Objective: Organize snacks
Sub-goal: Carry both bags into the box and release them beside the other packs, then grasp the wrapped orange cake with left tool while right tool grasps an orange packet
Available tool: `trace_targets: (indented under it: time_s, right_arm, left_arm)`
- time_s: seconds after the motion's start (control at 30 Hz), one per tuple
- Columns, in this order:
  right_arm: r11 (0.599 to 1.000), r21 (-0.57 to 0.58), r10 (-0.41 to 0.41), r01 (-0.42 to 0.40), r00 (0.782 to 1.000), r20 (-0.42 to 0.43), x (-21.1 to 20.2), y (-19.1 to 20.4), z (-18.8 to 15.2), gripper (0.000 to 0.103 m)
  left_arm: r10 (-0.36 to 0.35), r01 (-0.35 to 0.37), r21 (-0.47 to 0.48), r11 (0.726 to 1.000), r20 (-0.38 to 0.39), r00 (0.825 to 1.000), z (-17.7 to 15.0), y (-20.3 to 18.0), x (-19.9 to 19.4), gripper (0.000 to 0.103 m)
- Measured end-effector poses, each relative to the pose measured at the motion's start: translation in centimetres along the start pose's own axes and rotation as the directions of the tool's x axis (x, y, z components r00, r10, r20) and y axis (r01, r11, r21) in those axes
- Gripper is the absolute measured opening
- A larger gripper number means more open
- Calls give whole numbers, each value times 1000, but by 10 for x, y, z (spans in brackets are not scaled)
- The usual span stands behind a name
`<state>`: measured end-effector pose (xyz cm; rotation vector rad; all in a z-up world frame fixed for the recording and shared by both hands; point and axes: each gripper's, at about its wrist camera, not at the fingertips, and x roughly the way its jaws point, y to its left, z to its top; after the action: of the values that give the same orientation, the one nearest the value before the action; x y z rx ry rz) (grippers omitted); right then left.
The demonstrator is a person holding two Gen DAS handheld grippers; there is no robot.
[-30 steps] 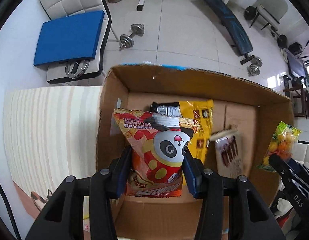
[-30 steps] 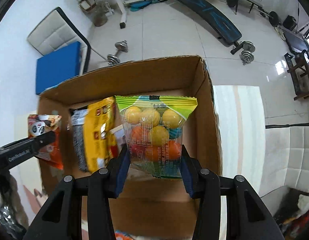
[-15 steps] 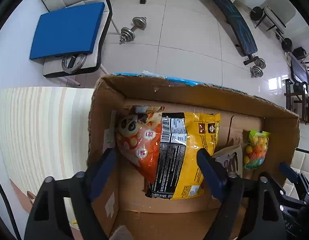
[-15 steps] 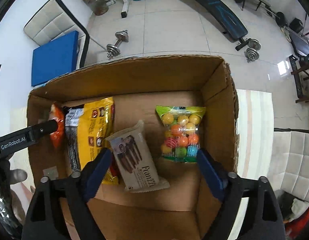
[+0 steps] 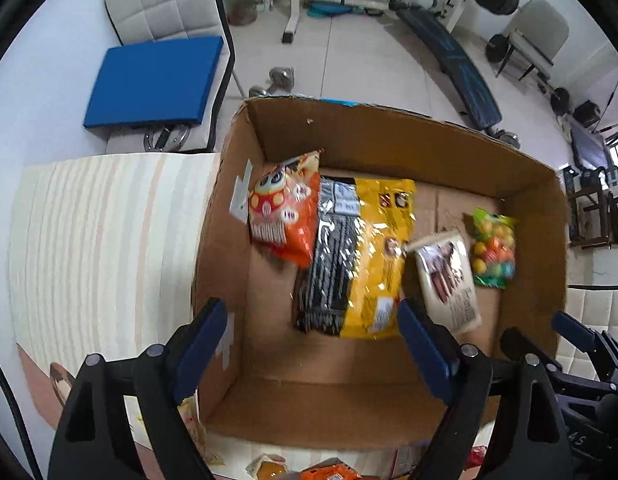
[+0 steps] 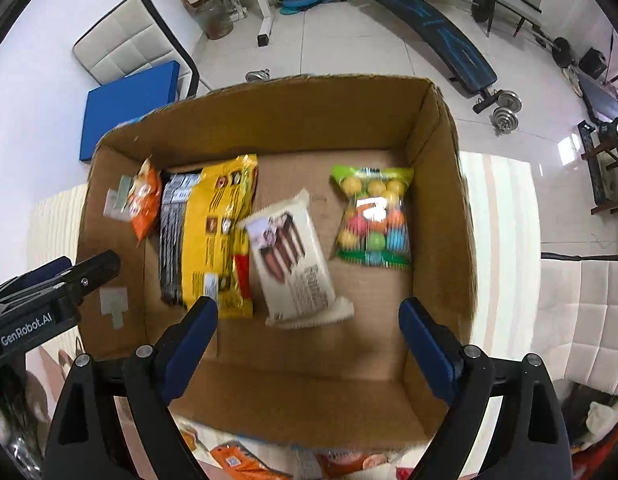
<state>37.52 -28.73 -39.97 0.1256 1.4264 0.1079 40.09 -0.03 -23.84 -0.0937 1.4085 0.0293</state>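
An open cardboard box [image 5: 389, 132] [image 6: 269, 120] lies below both grippers. Inside lie an orange panda snack bag [image 5: 285, 212] [image 6: 143, 204] against the left wall, a yellow and black bag [image 5: 361, 256] [image 6: 213, 232], a white chocolate biscuit pack [image 5: 447, 280] [image 6: 293, 260], and a clear bag of coloured candy balls [image 5: 491, 248] [image 6: 373, 216] near the right wall. My left gripper [image 5: 309, 308] hangs open above the box's left half, holding nothing. Over the right half, my right gripper [image 6: 307, 306] has its jaws opening, with nothing between them.
The box sits on a pale striped tablecloth [image 5: 101, 240]. More snack packs [image 5: 321, 470] [image 6: 237, 460] lie at the table's near edge. Beyond the table stand a chair with a blue cushion [image 5: 157, 76], a workout bench [image 5: 449, 52] and dumbbells [image 6: 505, 108] on the tiled floor.
Both grippers let go: the panda bag dropped from the left one and the candy bag from the right one into the box. Both then opened wide and drew back and up.
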Motion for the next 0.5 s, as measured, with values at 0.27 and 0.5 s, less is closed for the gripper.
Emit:
trace_targets:
  time_s: [0.27,0.5]
  right_arm:
    - [998,-25,-53,56,993,107,-43,17,-58,94]
    - [998,-6,-58,60,980,192,-85,25,-107,94]
  left_arm:
    - [-3,0,27,1000,136,991,-55,-2,-47,87]
    - [-3,-13,63,998,237,972,-93,-1,-92,87]
